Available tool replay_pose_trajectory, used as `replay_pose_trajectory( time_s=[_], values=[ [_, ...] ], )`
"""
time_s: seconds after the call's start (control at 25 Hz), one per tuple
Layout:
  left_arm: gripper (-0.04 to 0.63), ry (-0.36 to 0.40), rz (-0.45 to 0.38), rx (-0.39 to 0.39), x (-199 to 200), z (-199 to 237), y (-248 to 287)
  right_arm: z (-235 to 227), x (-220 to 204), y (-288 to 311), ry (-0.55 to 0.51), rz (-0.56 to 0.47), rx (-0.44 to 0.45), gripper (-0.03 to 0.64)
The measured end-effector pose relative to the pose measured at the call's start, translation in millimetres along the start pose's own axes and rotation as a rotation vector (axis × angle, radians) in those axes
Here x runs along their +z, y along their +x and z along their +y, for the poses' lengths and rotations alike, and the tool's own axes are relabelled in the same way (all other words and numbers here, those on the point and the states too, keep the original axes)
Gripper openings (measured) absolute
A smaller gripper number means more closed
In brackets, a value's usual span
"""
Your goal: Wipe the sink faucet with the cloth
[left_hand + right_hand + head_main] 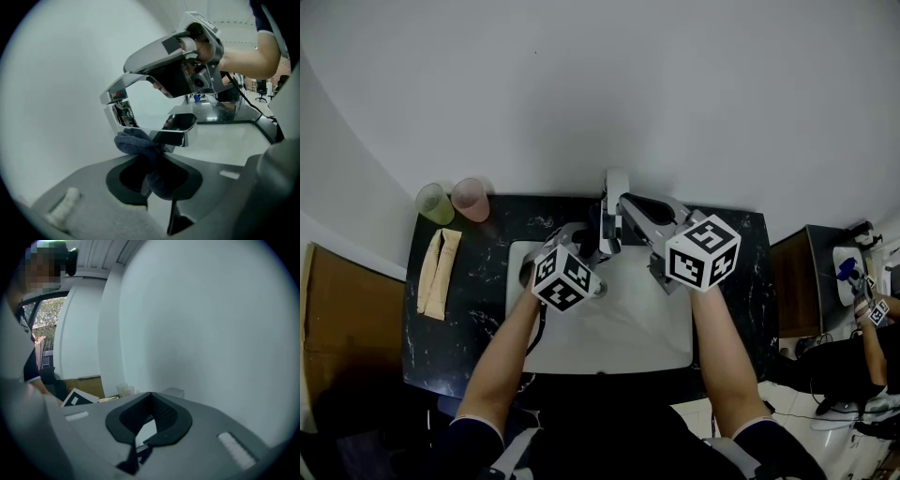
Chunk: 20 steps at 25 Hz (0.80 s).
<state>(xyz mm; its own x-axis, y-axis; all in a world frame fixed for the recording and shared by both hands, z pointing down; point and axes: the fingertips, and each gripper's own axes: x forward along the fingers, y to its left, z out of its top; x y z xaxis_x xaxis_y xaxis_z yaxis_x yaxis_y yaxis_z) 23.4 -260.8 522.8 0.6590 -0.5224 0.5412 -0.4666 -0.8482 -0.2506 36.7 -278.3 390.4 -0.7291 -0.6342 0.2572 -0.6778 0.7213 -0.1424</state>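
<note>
Cloth dark grey; faucet chrome; countertop black (white-veined).

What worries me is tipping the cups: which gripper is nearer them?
Left. The left gripper, holding the cloth, is at the faucet's left side, right of the cups; the right gripper reaches in from farther right.

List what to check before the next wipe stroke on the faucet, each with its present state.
1. cloth gripped by left gripper: ok, jaws clamp it.
2. Cloth touching faucet: ok, bunched against its underside.
3. right gripper empty: ok, jaws shut on nothing.
4. Right gripper clear of the faucet's top: cannot tell, it sits close above.
5. cups out of the way: ok, at the far left corner of the counter.
</note>
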Motion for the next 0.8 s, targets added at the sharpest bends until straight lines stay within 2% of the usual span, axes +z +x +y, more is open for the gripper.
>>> replay_pose_trajectory(
  time_s=[0.4,0.6,0.8],
  values=[
    [0.078,0.040,-0.057,-0.046,-3,-27,-21,-4,0,2,0.004,0.008,-0.015,0.005],
    [0.080,0.030,-0.071,-0.101,-2,-53,-30,-7,0,0,0.012,0.007,-0.024,0.005],
    [0.080,0.009,-0.078,-0.115,4,-66,-25,-10,0,-2,0.024,-0.002,-0.036,0.005]
  ],
)
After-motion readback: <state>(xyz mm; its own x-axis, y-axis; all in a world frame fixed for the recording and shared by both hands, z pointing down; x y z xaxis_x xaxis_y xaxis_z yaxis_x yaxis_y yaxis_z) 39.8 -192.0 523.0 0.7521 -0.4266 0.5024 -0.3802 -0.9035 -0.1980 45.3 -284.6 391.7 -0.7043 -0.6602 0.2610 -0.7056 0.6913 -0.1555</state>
